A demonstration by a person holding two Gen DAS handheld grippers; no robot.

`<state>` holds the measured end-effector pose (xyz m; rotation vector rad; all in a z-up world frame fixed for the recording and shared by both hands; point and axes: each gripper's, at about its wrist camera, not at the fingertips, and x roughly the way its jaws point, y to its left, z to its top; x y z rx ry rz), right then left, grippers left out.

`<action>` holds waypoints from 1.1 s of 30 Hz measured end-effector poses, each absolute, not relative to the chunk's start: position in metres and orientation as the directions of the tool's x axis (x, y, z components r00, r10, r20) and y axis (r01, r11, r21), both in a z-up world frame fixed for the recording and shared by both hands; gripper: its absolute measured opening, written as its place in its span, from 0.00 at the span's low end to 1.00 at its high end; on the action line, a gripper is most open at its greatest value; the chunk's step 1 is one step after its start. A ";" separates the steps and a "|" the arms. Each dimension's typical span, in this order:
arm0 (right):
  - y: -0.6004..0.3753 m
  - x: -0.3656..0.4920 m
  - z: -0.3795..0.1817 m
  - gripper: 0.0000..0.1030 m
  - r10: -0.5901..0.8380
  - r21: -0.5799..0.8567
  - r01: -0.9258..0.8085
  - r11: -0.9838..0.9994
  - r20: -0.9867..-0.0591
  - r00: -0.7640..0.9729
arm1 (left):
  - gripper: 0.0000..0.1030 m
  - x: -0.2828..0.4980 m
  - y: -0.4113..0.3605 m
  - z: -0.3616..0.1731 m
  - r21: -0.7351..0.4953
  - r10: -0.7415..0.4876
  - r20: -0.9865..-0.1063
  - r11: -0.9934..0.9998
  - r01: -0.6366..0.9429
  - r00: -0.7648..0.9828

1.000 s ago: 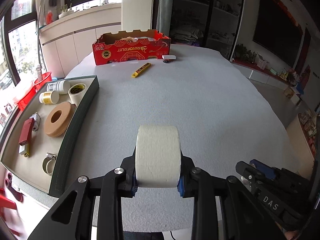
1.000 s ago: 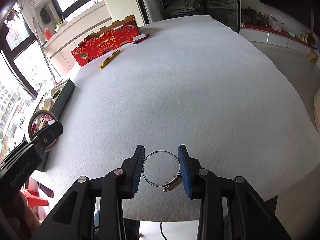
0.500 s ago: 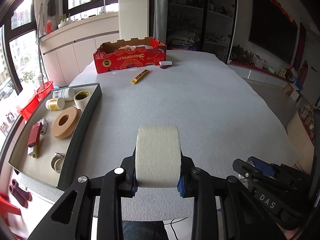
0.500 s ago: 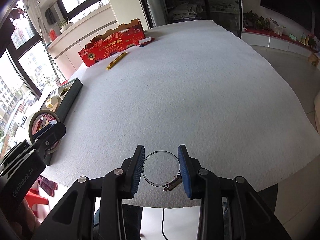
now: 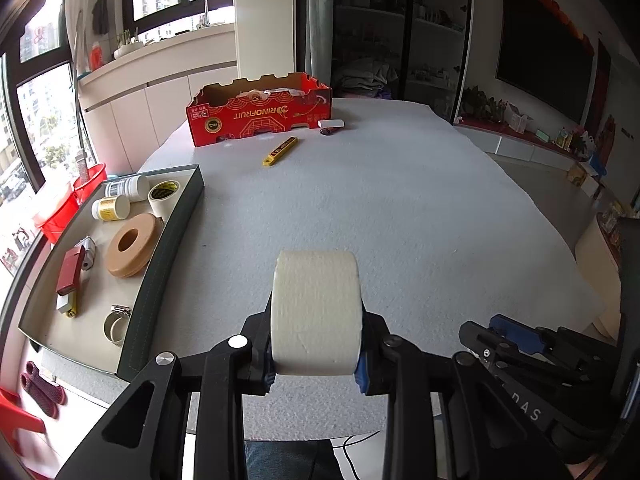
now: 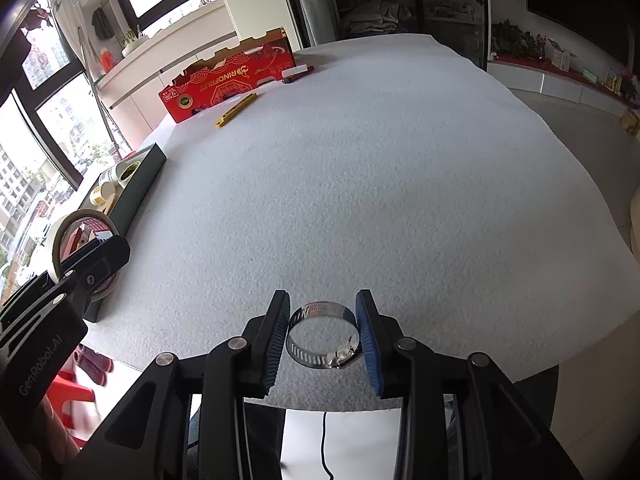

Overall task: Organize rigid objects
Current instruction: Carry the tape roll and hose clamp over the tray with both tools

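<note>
Above the near edge of the nubbly white felt worktop [image 5: 400, 208], the left gripper [image 5: 316, 344] clamps a wide, matte, cream tape roll [image 5: 316, 312] on its flat sides, while the right gripper [image 6: 322, 336] pinches a slotted steel hose clamp [image 6: 322, 334] between ribbed blue fingers [image 6: 368, 336].

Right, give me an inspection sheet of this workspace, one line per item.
Surface: white textured table cover, mostly bare.
Job's things: roll of tape in the left gripper; metal hose clamp in the right gripper; dark tray at the left edge holding a tan ring, a red stapler, two bottles, another tape roll and another clamp.
Clutter: red carton, yellow utility knife, white eraser.
Grippers: both jaws closed on their loads, above the table.
Cables: one hanging below the near table edge.
Surroundings: windows, cabinets, red stool.
</note>
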<state>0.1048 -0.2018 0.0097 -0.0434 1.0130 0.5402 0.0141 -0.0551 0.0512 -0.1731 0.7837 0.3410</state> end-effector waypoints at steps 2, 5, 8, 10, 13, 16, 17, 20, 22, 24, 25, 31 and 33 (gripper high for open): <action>-0.201 0.104 0.010 0.35 0.409 0.206 -0.451 0.868 -0.813 0.415 | 0.31 0.014 -0.054 0.051 -0.028 0.235 -0.717 0.931 -0.363 0.657; -0.201 0.104 0.010 0.35 0.409 0.206 -0.451 0.868 -0.813 0.415 | 0.31 0.014 -0.054 0.050 -0.029 0.234 -0.718 0.931 -0.364 0.656; -0.201 0.105 0.009 0.35 0.406 0.205 -0.448 0.870 -0.813 0.416 | 0.31 0.013 -0.052 0.050 -0.031 0.237 -0.717 0.929 -0.370 0.655; -0.202 0.105 0.009 0.35 0.410 0.210 -0.447 0.870 -0.810 0.418 | 0.31 0.011 -0.050 0.050 -0.034 0.243 -0.714 0.925 -0.379 0.657; -0.208 0.108 0.007 0.35 0.422 0.233 -0.433 0.871 -0.805 0.417 | 0.31 0.007 -0.047 0.051 -0.039 0.252 -0.710 0.918 -0.394 0.658; -0.216 0.114 0.002 0.35 0.432 0.271 -0.396 0.877 -0.805 0.407 | 0.31 0.007 -0.049 0.050 -0.040 0.247 -0.713 0.920 -0.389 0.657; -0.218 0.116 0.000 0.36 0.435 0.281 -0.389 0.877 -0.807 0.399 | 0.31 0.008 -0.049 0.050 -0.038 0.244 -0.715 0.922 -0.385 0.656; -0.217 0.119 -0.003 0.61 0.408 0.258 -0.374 0.891 -0.816 0.410 | 0.31 0.009 -0.047 0.048 -0.041 0.240 -0.718 0.922 -0.385 0.653; -0.212 0.117 -0.003 0.61 0.414 0.249 -0.397 0.883 -0.812 0.412 | 0.31 0.010 -0.043 0.045 -0.053 0.236 -0.724 0.918 -0.393 0.648; -0.204 0.113 -0.004 0.61 0.408 0.217 -0.432 0.875 -0.812 0.418 | 0.31 0.009 -0.039 0.041 -0.063 0.232 -0.732 0.913 -0.402 0.641; -0.198 0.112 -0.007 0.61 0.384 0.179 -0.450 0.875 -0.822 0.420 | 0.31 0.009 -0.037 0.040 -0.067 0.231 -0.734 0.911 -0.406 0.638; -0.171 0.099 -0.013 0.45 0.281 -0.030 -0.536 0.844 -0.826 0.489 | 0.31 0.009 -0.031 0.031 -0.073 0.229 -0.752 0.903 -0.424 0.618; -0.170 0.097 -0.012 0.45 0.270 -0.051 -0.539 0.841 -0.823 0.499 | 0.31 0.009 -0.030 0.031 -0.075 0.230 -0.752 0.901 -0.427 0.617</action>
